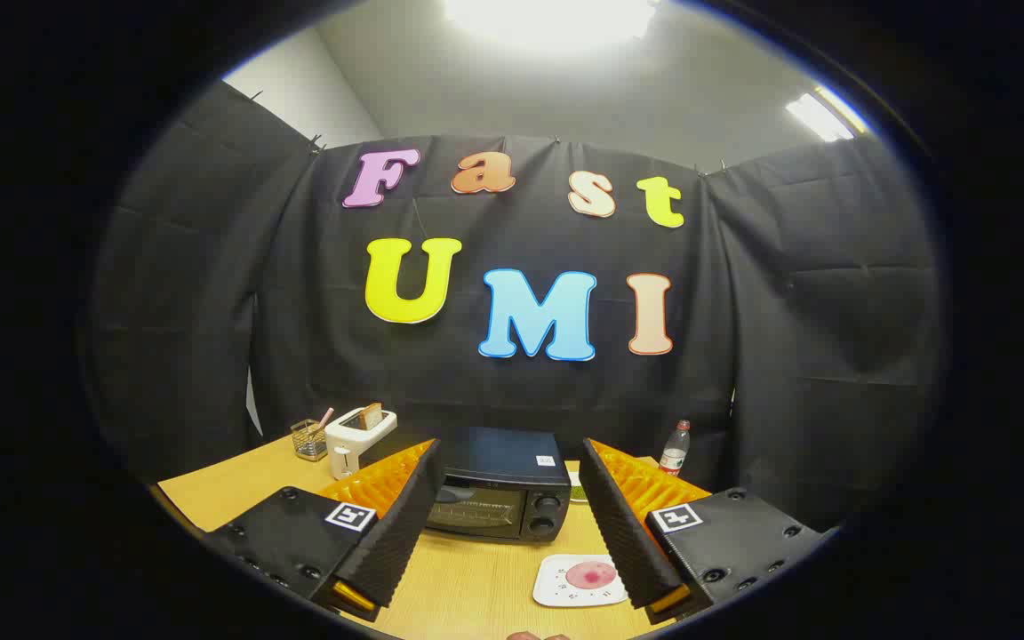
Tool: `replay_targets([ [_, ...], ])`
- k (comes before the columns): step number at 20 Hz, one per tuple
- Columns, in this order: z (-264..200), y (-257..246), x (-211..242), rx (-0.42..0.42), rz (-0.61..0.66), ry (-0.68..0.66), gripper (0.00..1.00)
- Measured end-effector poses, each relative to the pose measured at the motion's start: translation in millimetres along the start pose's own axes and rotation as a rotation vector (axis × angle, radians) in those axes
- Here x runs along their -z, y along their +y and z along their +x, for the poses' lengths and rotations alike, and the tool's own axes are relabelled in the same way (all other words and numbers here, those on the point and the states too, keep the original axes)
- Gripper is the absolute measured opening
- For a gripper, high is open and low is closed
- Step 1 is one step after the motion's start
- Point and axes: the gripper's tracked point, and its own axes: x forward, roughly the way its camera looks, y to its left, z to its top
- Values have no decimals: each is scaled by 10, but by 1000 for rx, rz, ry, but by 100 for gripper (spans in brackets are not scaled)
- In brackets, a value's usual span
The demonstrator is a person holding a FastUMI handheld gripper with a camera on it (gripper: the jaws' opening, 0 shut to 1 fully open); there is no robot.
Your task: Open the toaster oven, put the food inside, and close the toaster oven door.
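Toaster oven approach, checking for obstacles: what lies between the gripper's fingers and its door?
Bare tabletop only, in the gripper view, between the open gripper and the toaster oven; the plate sits aside.

The left finger of the tongs (pixel 509 524) hides the toaster oven's (pixel 499 484) left end; its door glass is too dark to see through.

Black cloth (pixel 832 338) hangs in creased panels around the booth, clipped along its top edge, with a pale wall (pixel 303 89) and a grey ceiling (pixel 583 89) rising above it. A broad ceiling light (pixel 552 18) glares overhead and a long strip light (pixel 819 116) glows off to one side. Below stands a light wooden desk (pixel 219 489), its far edge against the cloth
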Motion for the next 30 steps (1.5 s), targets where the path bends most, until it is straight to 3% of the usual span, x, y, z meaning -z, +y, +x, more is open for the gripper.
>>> replay_targets([
  [19, 41, -165, 100, 45, -6, 28, 97],
  [30, 791, 346, 145, -6, 21, 114, 97],
])
